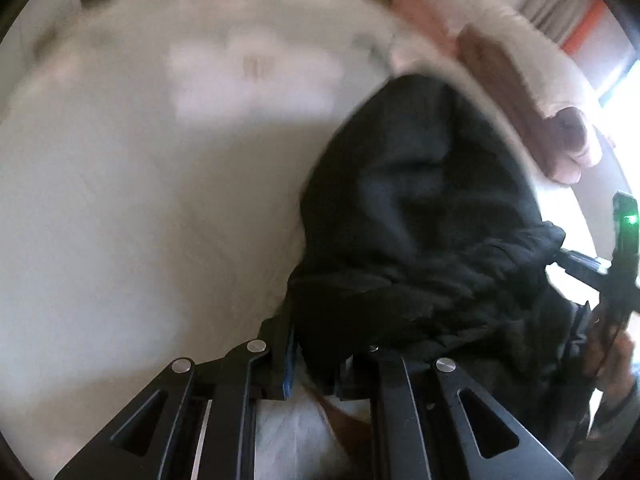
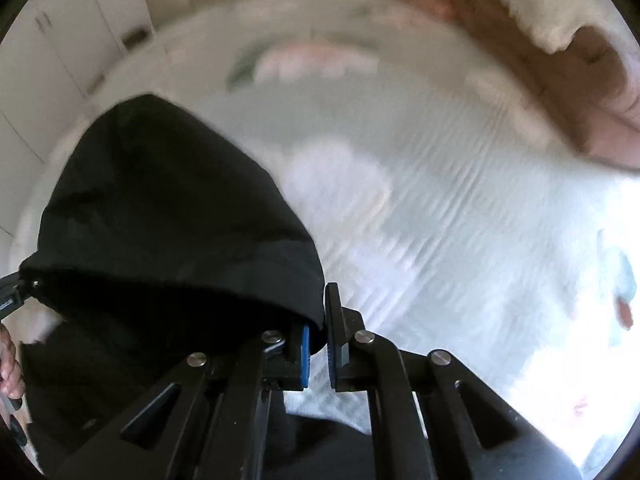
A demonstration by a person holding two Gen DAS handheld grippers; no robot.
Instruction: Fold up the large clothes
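A black garment (image 1: 420, 208) hangs bunched over the white bed. In the left wrist view my left gripper (image 1: 316, 354) is shut on its gathered lower edge, and the cloth covers the right finger's pad. In the right wrist view the black garment (image 2: 168, 216) drapes to the left, and my right gripper (image 2: 318, 334) is shut on its corner, with dark cloth pinched between the blue pads (image 2: 305, 354). The body of the right gripper, with a green light (image 1: 632, 220), shows at the right edge of the left wrist view, held by a hand (image 1: 612, 356).
The bed's white quilted cover (image 2: 460, 220) stretches ahead, and pale folded laundry (image 2: 316, 60) lies on it further back. A brown and pink blanket (image 2: 580, 80) with white fleece lies at the upper right. Cream cupboards (image 2: 52, 48) stand to the left. Bright window light washes out the right side.
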